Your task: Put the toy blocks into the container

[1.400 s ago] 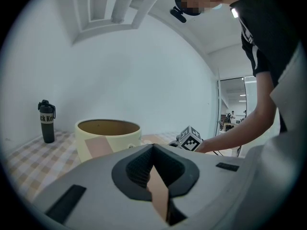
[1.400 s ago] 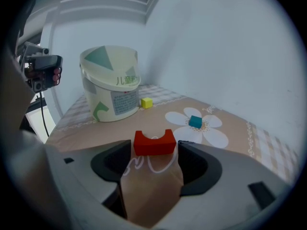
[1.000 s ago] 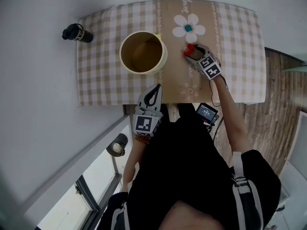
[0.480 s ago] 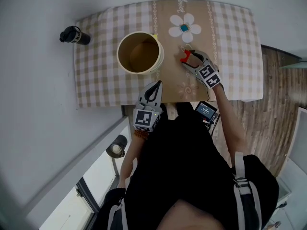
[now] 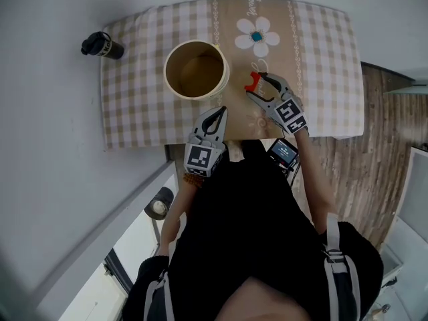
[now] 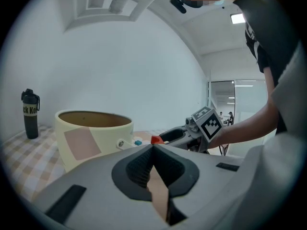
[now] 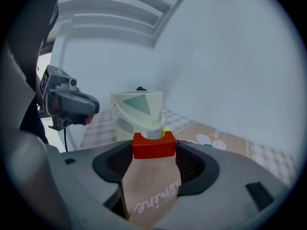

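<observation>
Clamped by the fingers of the right gripper (image 5: pixel 255 85), the red block (image 5: pixel 252 83) has travelled closer to the container (image 5: pixel 197 43), now just beside it, so a drop-in seems next; the left gripper (image 5: pixel 215 116) has its fingers together.

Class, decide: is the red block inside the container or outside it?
Outside: the red block sits clamped between the right tongs, beside the container, not over its rim.

The checked table (image 5: pixel 137 105) carries a cream container (image 5: pixel 196 72), black bottle (image 5: pixel 101 45), blue block (image 5: pixel 256 37).
</observation>
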A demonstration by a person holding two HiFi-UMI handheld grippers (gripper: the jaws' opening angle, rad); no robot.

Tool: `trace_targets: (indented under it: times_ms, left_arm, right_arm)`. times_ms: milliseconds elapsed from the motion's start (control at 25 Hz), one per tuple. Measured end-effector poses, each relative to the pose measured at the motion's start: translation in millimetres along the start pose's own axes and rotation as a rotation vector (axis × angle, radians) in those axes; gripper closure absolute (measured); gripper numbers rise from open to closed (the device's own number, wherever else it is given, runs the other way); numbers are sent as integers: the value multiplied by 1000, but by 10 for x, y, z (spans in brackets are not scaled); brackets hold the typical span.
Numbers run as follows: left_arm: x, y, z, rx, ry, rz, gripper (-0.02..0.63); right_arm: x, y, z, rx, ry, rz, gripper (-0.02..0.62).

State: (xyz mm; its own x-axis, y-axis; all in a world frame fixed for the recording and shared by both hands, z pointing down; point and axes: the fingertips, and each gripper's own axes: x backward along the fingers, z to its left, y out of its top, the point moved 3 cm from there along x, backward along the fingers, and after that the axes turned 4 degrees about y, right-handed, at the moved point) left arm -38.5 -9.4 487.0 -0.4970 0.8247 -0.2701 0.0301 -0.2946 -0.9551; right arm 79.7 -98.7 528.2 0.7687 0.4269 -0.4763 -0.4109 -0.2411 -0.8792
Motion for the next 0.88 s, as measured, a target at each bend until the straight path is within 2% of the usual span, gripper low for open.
trace_targets:
  times_ms: [200, 360, 560, 880]
  left_arm:
    - [28, 36, 51, -11, -24, -20, 592]
    - [97, 5, 116, 1, -34, -31, 592]
    - [153, 37, 247, 13, -27, -66, 592]
    - [264, 41, 436, 53, -5, -92, 592]
  right_arm:
    - [227, 854, -70, -22, -59, -203, 307]
    - [277, 1544, 9, 27, -65, -318, 307]
    - [-89, 1902, 208, 138, -16, -278, 307]
    - [-592, 1828, 448, 177, 46, -158, 307]
